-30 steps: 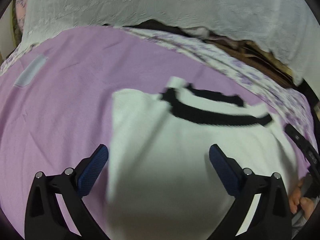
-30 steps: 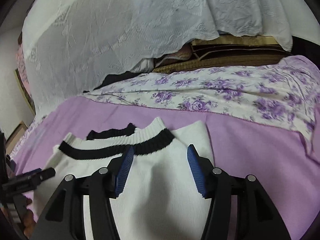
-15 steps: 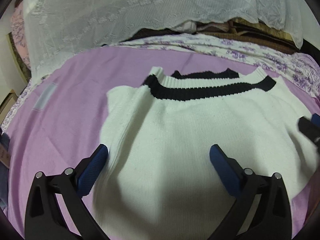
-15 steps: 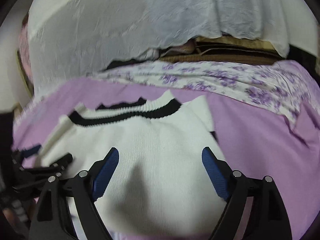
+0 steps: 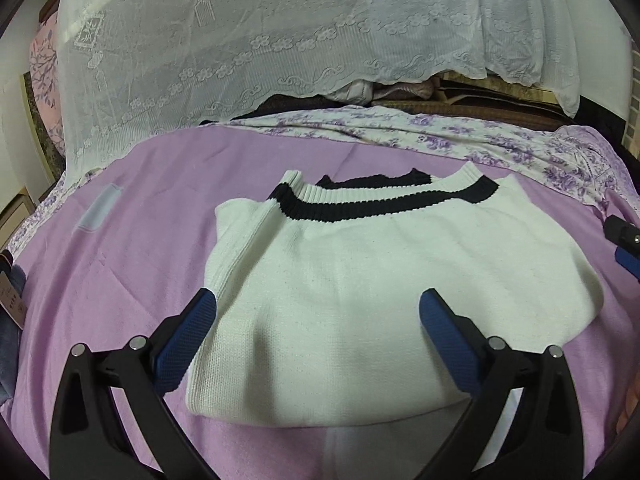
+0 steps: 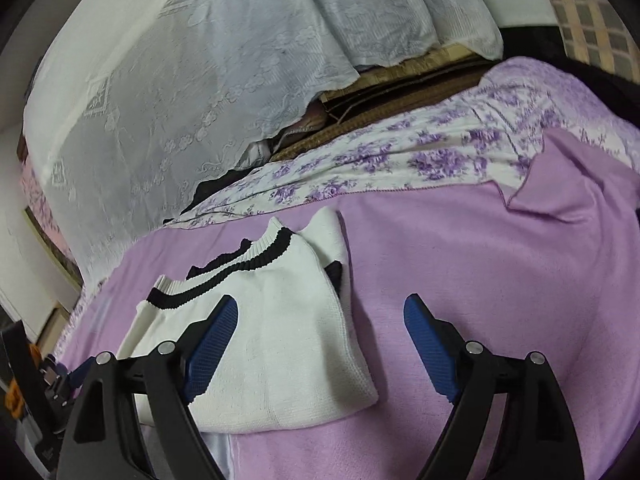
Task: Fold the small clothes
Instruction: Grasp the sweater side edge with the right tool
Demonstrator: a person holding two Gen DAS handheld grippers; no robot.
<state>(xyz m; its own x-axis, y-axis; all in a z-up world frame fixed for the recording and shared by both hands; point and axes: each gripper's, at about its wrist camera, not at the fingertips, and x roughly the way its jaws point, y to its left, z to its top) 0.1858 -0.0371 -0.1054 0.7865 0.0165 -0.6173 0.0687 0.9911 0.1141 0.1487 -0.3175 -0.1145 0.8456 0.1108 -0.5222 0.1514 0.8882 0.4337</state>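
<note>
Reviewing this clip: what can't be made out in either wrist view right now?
- White sweater: its sleeves are tucked underneath; its near hem is cut off by the left gripper.
- Items behind the lace cloth: covered, unidentifiable.
- Right gripper: jaws open, nothing held.

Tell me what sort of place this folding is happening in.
Probably a bedroom at home: the sweater lies on a purple sheet over what looks like a bed, with a floral cloth behind it and a white lace cover draped over stacked things.

No legible text or labels.
</note>
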